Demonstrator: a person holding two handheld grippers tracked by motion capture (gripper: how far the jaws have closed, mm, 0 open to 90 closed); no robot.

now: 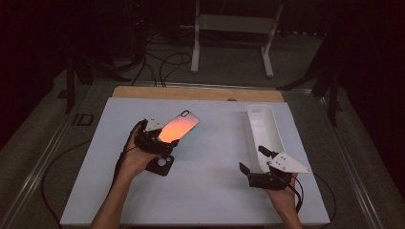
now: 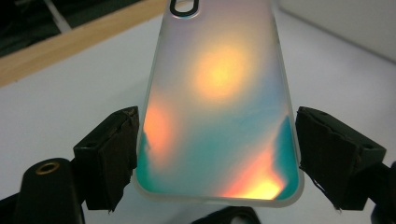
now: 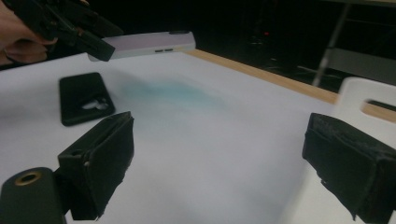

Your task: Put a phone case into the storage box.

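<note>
- Looking down from the high view, the left gripper (image 1: 160, 138) holds an iridescent phone case (image 1: 178, 128) lifted above the white table (image 1: 210, 191), left of centre; a black phone case (image 1: 161, 164) lies on the table just near of it. The right gripper (image 1: 260, 169) sits at the near right with jaws spread and empty, beside the near end of a white tray (image 1: 265, 129).
- Left gripper view: both pads press the case's long edges near its bottom end, jaws wide apart across its width; the camera cutout (image 2: 184, 6) points away.
- Right gripper view: jaws stand wide with nothing between them; the held case (image 3: 149, 44) hangs above the table at far left, and the black case (image 3: 84, 97) lies flat beneath it.
</note>
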